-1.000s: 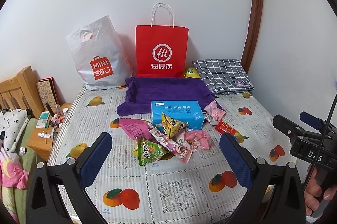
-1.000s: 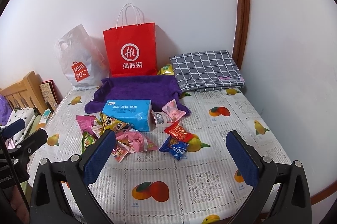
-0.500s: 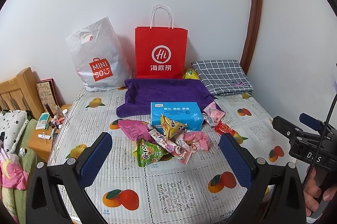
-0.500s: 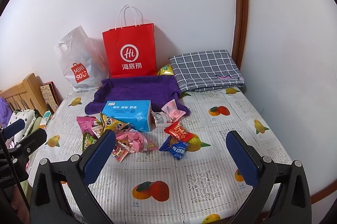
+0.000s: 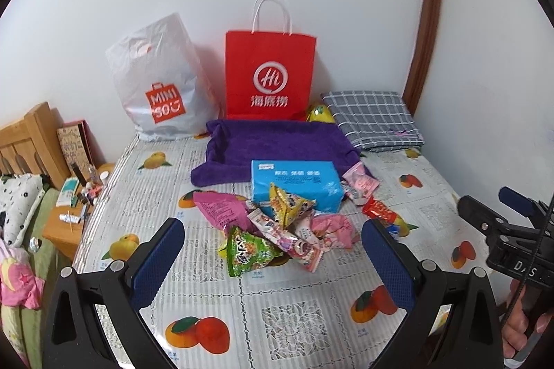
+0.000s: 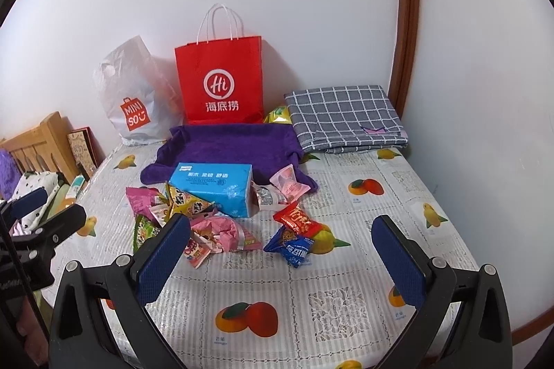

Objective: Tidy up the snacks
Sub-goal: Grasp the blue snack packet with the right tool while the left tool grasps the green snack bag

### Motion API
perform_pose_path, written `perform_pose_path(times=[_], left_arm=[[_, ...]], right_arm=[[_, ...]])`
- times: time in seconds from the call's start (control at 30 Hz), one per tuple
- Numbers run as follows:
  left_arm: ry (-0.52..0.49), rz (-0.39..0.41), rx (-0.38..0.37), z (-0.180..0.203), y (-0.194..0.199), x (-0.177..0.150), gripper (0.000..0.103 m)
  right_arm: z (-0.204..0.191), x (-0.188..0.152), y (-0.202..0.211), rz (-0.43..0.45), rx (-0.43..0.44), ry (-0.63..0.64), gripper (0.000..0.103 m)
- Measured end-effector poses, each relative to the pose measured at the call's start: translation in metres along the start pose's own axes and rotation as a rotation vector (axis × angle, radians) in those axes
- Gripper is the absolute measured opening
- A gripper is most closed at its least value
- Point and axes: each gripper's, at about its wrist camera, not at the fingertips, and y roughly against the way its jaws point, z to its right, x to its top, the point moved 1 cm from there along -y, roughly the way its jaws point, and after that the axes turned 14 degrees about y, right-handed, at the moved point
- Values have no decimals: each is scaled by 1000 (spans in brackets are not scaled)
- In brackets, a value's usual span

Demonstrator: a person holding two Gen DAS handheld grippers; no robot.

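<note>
1. White walls close in the corner where the bed (image 5: 297,310) stands, covered in a fruit-print sheet; a red paper bag (image 5: 270,78) and a white plastic bag (image 5: 159,85) lean on the wall far ahead of both claws.
2. Over the last second almost nothing has shifted: both views have crept slightly closer to the snack pile (image 5: 277,227), and no packet has moved.
3. Left claw (image 5: 271,242) is held wide apart and empty, the pile lying ahead between its fingers.
4. Right claw (image 6: 280,246) is likewise spread and empty; a red packet (image 6: 296,220) and a blue packet (image 6: 292,247) lie just ahead of it, with the pile towards its left finger.
5. A blue tissue pack (image 5: 297,183) sits just beyond the pile, on the edge of a purple towel (image 5: 277,143).
6. By my reading, sorting hasn't begun; this is the approach, with every snack not yet picked.
</note>
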Motion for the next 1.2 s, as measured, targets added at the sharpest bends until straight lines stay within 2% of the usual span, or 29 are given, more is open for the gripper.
perform_pose_path(times=[0.3, 0.4, 0.6, 0.87, 1.07, 1.2], left_arm=[[48, -93, 46, -29, -61, 0, 103], [66, -130, 63, -41, -84, -3, 103], [90, -176, 79, -59, -117, -6, 102], [101, -186, 67, -70, -133, -2, 102], [114, -198, 80, -82, -139, -1, 102], [118, -204, 80, -88, -141, -3, 102]], right_arm=[[22, -22, -66, -102, -11, 0, 101], [28, -32, -95, -143, 11, -5, 94], [34, -49, -144, -202, 67, -13, 91], [18, -71, -183, -246, 148, 32, 91], [11, -79, -206, -277, 128, 66, 90], [11, -78, -210, -258, 124, 66, 87]])
